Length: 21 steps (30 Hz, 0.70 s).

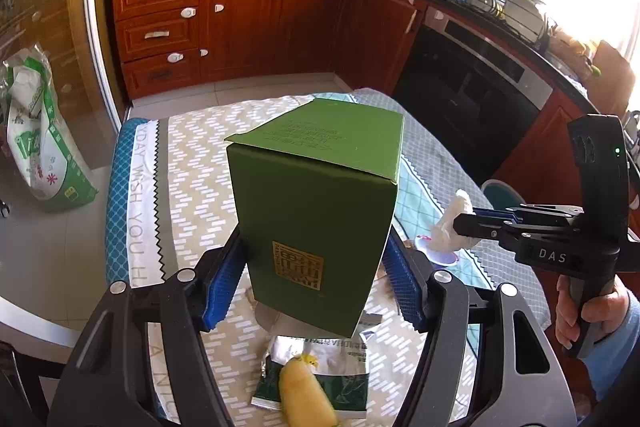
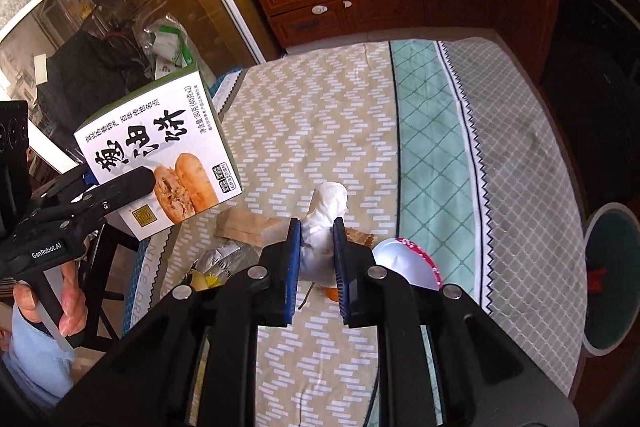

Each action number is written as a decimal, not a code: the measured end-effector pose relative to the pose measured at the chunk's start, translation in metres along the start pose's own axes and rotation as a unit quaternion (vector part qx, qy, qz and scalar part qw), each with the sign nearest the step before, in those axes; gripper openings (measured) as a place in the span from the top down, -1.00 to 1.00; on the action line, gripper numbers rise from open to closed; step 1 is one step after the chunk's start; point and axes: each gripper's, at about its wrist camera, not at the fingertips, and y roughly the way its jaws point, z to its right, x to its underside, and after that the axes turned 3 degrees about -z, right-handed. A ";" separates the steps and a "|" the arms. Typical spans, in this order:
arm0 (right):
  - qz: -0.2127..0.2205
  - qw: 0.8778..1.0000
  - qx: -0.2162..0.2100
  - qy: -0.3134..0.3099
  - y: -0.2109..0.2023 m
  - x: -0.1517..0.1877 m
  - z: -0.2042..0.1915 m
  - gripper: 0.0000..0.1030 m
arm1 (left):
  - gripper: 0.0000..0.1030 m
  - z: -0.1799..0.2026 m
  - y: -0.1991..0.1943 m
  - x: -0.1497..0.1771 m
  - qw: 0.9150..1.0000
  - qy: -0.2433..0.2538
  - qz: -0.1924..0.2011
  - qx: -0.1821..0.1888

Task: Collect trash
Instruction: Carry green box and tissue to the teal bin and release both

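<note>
A kitchen scene with a worktop (image 2: 436, 115) covered in a patterned cloth of beige zigzags, a mint green band and grey lattice.

The left tool (image 1: 312, 283) holds a green cardboard food box (image 1: 316, 211) between its blue pads (image 1: 218, 291), which press on the box's two side walls. The box is raised off the cloth and tilted, its top flap hanging open. From the right wrist view the same box (image 2: 160, 151) shows a white face printed with Chinese characters and a picture of flat pastries, held out past the worktop's left edge.

The right tool (image 2: 316, 263) is closed narrowly on a crumpled white tissue wad (image 2: 326, 223); the wad sits pinched between the two blue pads (image 2: 294, 267) and sticks out beyond the fingertips, lifted above the cloth. In the left wrist view that tool (image 1: 466, 225) appears to the right of the box, tissue (image 1: 454, 223) at its tip, gripped by a person's hand (image 1: 592, 311) in a light blue sleeve.

On the cloth below lie a silver and green snack wrapper (image 1: 320, 371), a yellow piece of food (image 1: 306, 395) resting on it, a brown paper scrap (image 2: 248, 225), and a white bowl with a pink rim (image 2: 404, 263) just right of the tissue.
</note>
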 end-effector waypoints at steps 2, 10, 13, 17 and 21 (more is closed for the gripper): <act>0.012 1.000 0.008 0.014 -0.015 0.004 0.016 0.71 | -0.30 0.018 -0.003 -0.004 1.000 0.016 0.004 0.005; 0.057 0.994 0.044 0.084 -0.078 0.036 0.107 0.71 | -0.30 0.116 0.016 -0.017 0.996 0.076 -0.004 0.051; 0.074 0.988 0.062 0.123 -0.103 0.054 0.152 0.71 | -0.30 0.159 0.036 -0.024 0.992 0.096 -0.017 0.074; 0.090 0.976 0.090 0.175 -0.131 0.084 0.213 0.71 | -0.30 0.220 0.069 -0.032 0.986 0.128 -0.039 0.102; 0.101 0.961 0.120 0.227 -0.155 0.115 0.271 0.71 | -0.30 0.280 0.103 -0.038 0.977 0.164 -0.053 0.126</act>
